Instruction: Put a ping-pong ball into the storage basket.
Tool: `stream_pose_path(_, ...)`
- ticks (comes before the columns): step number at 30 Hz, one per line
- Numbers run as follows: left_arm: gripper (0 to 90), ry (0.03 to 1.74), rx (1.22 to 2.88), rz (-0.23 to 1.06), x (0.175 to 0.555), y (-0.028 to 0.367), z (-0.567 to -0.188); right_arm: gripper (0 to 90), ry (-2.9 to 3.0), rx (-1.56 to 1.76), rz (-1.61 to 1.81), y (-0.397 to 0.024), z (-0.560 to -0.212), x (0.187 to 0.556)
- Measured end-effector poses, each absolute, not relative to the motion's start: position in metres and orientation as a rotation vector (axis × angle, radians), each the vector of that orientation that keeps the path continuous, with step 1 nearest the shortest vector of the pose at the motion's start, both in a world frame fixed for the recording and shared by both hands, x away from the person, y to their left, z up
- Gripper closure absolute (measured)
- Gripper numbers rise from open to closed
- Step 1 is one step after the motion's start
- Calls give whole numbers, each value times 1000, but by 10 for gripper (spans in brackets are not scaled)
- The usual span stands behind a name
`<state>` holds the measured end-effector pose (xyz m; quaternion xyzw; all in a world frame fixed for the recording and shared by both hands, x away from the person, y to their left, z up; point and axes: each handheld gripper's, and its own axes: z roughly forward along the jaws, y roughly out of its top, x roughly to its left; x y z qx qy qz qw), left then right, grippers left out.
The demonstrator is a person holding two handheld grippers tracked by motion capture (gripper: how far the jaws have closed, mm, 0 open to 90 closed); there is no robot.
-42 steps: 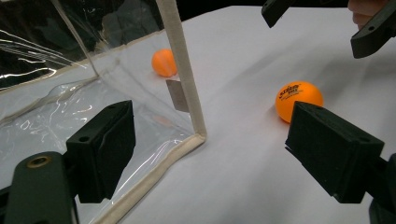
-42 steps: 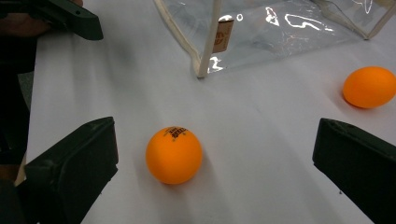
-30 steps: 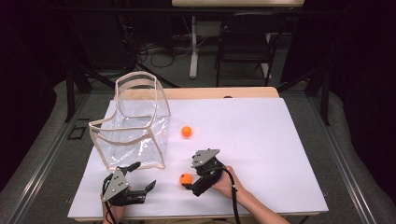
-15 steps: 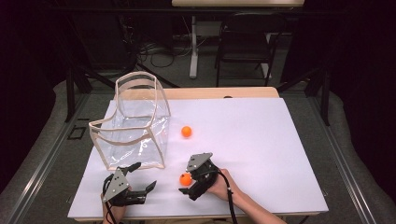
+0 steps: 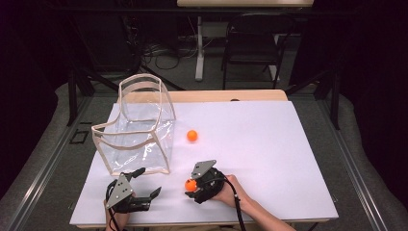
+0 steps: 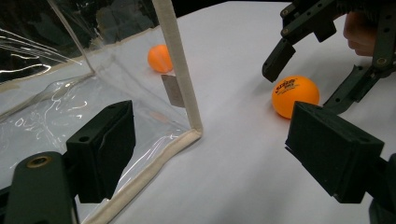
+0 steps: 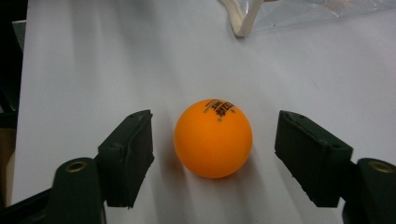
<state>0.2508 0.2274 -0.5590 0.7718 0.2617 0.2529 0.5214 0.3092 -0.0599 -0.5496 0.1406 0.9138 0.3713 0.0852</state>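
Observation:
An orange ball (image 7: 213,138) lies on the white table between the jaws of my right gripper (image 7: 215,149), with a gap on each side. Those jaws have just been closing around it, and the pads do not touch it. From above, the right gripper (image 5: 191,187) and this ball (image 5: 191,184) sit near the front edge. A second orange ball (image 5: 192,135) rests farther back, beside a clear plastic bag (image 5: 137,130) with beige trim. My left gripper (image 5: 149,182) stands open and holds nothing in front of the bag's near corner (image 6: 180,70).
The white table top (image 5: 269,144) stretches wide to the right and back. A dark chair (image 5: 252,48) and cables stand beyond the far edge. The table's front edge lies close under both hands.
My right gripper has shifted slightly left and toward the front edge, over the near ball, which now lies between its jaws. The left gripper, the bag and the far ball have not moved.

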Motion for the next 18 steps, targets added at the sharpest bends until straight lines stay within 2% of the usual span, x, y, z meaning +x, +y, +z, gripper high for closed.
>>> stream_pose_path(12,157,627,1856,601,251,228,-559,497,2750,422,1033,-57,-554,310)
stream_pose_path(18,157,627,1857,600,251,228,-559,500,2734,414,1031,-58,-551,309)
